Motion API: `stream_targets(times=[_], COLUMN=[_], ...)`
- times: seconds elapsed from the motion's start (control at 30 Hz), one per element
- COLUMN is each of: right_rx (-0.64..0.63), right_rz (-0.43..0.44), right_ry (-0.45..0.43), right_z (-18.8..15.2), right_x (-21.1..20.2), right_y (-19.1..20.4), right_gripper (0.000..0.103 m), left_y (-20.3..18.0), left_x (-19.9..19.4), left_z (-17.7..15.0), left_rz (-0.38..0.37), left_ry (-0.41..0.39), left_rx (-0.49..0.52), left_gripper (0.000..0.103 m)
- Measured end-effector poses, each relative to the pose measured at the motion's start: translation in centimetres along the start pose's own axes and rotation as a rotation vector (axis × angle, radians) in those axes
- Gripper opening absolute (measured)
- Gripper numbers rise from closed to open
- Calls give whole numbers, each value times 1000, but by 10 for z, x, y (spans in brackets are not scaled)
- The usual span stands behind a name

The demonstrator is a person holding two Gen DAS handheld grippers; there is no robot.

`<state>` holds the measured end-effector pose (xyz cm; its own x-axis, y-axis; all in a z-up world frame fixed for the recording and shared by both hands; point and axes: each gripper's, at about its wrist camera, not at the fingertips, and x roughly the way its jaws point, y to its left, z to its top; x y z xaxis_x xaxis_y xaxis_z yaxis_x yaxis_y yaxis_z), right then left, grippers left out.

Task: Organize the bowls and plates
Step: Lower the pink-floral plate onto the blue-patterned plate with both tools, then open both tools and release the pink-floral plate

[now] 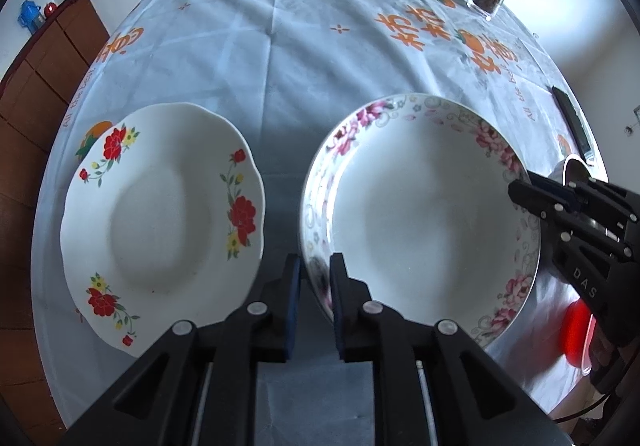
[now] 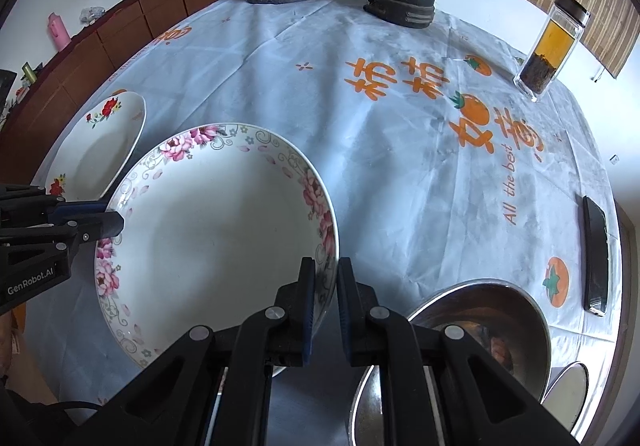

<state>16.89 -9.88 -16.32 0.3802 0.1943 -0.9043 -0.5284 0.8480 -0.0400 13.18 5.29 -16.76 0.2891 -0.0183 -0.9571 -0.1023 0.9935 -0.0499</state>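
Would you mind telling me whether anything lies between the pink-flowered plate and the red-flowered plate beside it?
Nothing visible does. Only bare tablecloth separates the pink-flowered plate from the red-flowered plate. The left gripper and right gripper straddle the pink plate's opposite rims.

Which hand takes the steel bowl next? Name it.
Right. The steel bowl lies just beside the right gripper, whose fingers straddle the pink-flowered plate's rim; the left gripper sits across that plate, farther away.
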Motion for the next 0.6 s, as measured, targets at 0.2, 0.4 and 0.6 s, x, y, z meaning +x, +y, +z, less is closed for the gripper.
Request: stream_targets(times=[0.2, 0.4, 0.6], right_rx=[-11, -12, -18], right_rz=[-3, -4, -9], right_ry=[2, 1, 0], right_z=[0, 0, 0], right_x=[0, 0, 0], right_y=[1, 1, 2], right_gripper=[12, 12, 12], left_y=[0, 3, 3], left_x=[-1, -4, -4], left_z=[-1, 0, -1], left_rz=[-3, 2, -6], left_ry=[-5, -11, -10], left_rx=[-19, -36, -41], left_gripper=[15, 24, 34])
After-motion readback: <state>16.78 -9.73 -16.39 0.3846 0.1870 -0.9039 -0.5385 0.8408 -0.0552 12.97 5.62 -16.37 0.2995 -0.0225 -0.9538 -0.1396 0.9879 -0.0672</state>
